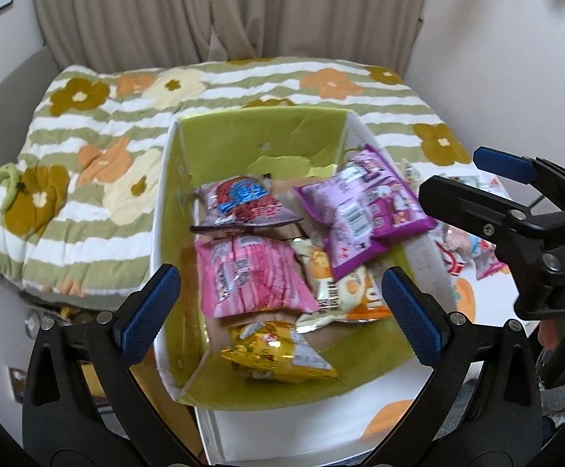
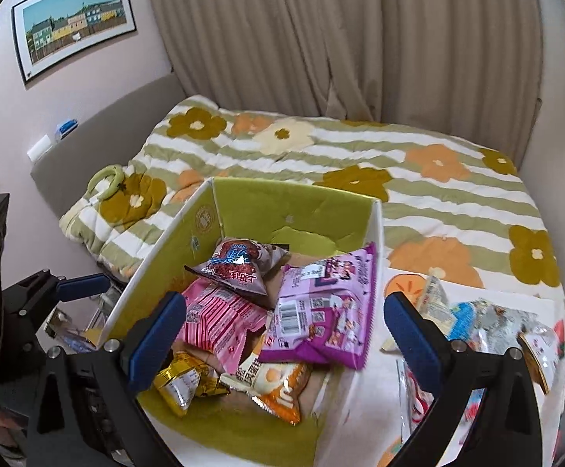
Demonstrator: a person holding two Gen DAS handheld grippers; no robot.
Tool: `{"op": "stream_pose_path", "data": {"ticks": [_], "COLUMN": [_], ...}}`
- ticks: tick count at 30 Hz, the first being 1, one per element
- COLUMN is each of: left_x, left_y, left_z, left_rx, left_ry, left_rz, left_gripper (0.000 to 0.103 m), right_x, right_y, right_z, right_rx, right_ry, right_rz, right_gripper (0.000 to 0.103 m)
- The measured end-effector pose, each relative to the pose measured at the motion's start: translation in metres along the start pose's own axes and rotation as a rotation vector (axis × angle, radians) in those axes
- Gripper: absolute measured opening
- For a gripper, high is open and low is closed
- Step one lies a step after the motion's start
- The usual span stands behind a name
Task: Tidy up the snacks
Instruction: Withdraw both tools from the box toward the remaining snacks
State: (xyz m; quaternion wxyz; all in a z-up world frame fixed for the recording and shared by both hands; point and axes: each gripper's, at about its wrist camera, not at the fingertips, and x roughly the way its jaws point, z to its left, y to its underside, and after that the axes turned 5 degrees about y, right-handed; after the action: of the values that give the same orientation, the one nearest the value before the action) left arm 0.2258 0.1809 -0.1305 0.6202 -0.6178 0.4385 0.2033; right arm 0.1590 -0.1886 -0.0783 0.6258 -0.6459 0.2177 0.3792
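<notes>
Both claws hang wide open and empty over the snack box on the bed.

The left claw (image 1: 280, 313) gapes above the box (image 1: 243, 132); the right claw (image 2: 284, 334) stands just as wide, nothing between its pads. Beneath them, inside the green-lined box, lie a pink packet (image 1: 251, 276), a purple packet (image 1: 360, 210), a red and blue packet (image 1: 243, 202), a yellow packet (image 1: 278, 354) and an orange and white packet (image 2: 278, 385). Beside the right claw, outside the box, loose snacks (image 2: 488, 323) lie on the bed's flowered quilt (image 2: 418, 179).

Black gripper (image 1: 280, 313) frames, blue textured pads (image 1: 152, 313) (silver screws at the pivots).
</notes>
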Motion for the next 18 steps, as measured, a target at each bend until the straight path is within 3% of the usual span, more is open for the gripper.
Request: {"op": "stream_pose_path", "data": {"ticks": [7,18], "left_x": [-0.012,-0.012], "left_y": [-0.003,-0.010], "left_z": [-0.037,-0.125], "left_rx": [0.088,0.167], "left_ry": [0.078,0.151], "left_rz": [-0.055,-0.105], "left_gripper": [0.102,0.102], "right_x": [-0.046,-0.108], "right_y": [0.014,0.044], "right_z": [-0.020,-0.088], "right_rx": [0.041,0.160], "right_ry": [0.101,0.239], "right_rz": [-0.060,-0.124], "right_gripper": [0.101,0.101]}}
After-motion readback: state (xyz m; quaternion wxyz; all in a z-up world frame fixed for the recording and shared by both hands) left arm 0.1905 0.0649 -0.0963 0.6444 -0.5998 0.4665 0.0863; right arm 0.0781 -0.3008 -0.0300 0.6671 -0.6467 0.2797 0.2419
